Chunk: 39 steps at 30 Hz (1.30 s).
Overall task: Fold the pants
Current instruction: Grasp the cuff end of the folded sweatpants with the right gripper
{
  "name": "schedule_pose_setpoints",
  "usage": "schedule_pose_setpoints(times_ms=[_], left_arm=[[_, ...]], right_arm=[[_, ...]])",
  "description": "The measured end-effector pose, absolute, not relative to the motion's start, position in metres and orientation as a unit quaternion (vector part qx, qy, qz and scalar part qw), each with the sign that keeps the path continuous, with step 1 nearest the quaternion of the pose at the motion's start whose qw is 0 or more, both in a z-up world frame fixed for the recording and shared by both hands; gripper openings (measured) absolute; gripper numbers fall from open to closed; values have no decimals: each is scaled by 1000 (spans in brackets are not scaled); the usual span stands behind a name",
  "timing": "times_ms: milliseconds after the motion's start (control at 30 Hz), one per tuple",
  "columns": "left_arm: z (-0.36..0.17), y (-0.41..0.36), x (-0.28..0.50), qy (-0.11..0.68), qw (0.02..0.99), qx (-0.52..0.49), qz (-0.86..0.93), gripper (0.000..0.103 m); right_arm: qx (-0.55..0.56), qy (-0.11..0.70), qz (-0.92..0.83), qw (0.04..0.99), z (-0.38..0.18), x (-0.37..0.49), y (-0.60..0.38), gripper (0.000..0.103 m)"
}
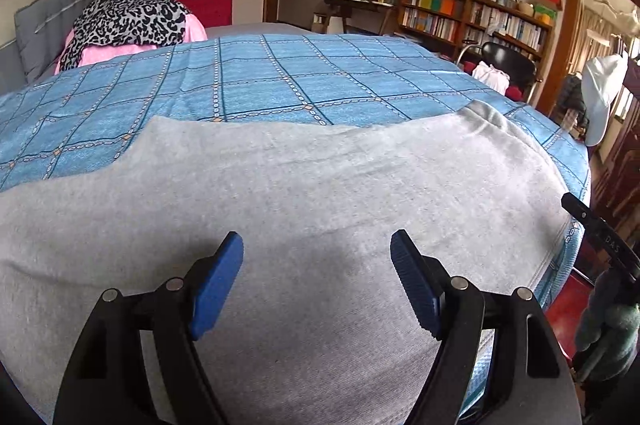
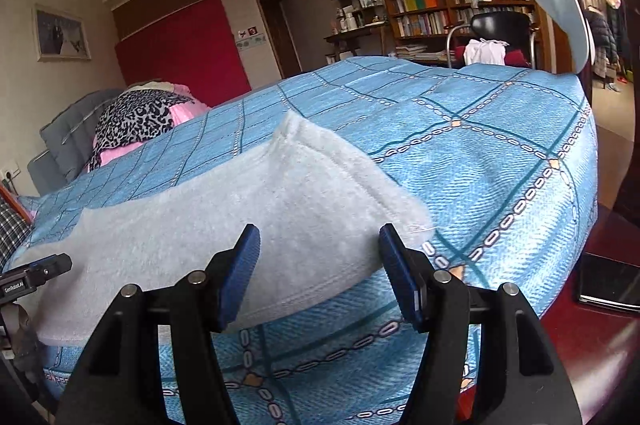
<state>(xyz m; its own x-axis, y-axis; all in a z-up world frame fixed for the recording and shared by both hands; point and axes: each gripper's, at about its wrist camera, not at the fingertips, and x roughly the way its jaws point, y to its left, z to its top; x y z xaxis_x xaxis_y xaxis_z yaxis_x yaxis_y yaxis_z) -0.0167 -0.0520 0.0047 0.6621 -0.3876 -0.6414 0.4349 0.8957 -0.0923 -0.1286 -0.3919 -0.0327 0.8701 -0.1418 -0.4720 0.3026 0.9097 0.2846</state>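
Light grey pants (image 1: 312, 193) lie flat across the near part of the bed with the blue checked cover (image 1: 280, 81). My left gripper (image 1: 316, 253) is open and hovers just above the grey cloth, holding nothing. In the right wrist view the pants (image 2: 248, 221) end in a hemmed corner near the bed's front edge. My right gripper (image 2: 318, 245) is open, its blue pads (image 2: 240, 273) on either side of that near hem, not closed on it. The other gripper's black body (image 2: 32, 277) shows at the left edge.
A leopard-print and pink pile (image 1: 132, 21) sits at the bed's far left by a grey headboard. A bookshelf (image 1: 476, 13) and black chair (image 1: 508, 61) stand beyond the bed. A white cap (image 1: 604, 97) hangs at right. A dark flat object (image 2: 608, 281) lies on the red surface at right.
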Motion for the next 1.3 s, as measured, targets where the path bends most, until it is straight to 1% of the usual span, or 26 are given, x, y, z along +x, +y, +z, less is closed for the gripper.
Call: schedule_pose_setpoints(times_ms=[133, 267, 400, 533, 567, 633, 700, 800, 833, 967, 1100, 1167, 1233, 1300], left_arm=[[3, -75, -13, 345, 906, 46, -242, 76], [-5, -94, -9, 352, 899, 56, -253, 76], [-12, -106, -7, 358, 895, 65, -256, 76], [-15, -111, -4, 360, 894, 67, -257, 79], [-16, -112, -3, 360, 894, 68, -257, 79], [-17, -112, -1, 361, 894, 68, -258, 79], [-17, -113, -1, 361, 894, 67, -258, 79], [-17, -114, -1, 361, 894, 65, -258, 79], [-17, -114, 0, 361, 894, 64, -259, 79], [-18, -110, 1, 362, 893, 61, -261, 79], [-18, -107, 1, 365, 891, 53, -263, 79], [-16, -104, 3, 370, 888, 41, -269, 79], [-14, -103, 3, 375, 884, 28, -277, 79], [-11, -101, 4, 382, 879, 14, -286, 79]], right_arm=[[206, 236, -142, 939, -42, -127, -412, 63], [240, 244, -128, 931, -53, -115, -426, 63], [249, 241, -114, 931, -56, -104, -425, 63], [240, 240, -101, 935, -54, -97, -417, 53], [243, 239, -95, 935, -54, -97, -417, 49], [266, 236, -70, 932, -51, -97, -420, 45], [294, 227, -46, 927, -48, -98, -422, 45], [275, 222, -55, 934, -44, -95, -420, 45], [272, 226, -68, 933, -47, -95, -421, 48], [322, 221, -71, 918, -59, -95, -429, 50], [308, 223, -86, 921, -56, -93, -421, 53], [304, 224, -71, 923, -52, -90, -419, 38], [296, 222, -56, 927, -45, -87, -415, 32], [270, 213, -53, 937, -33, -86, -406, 30]])
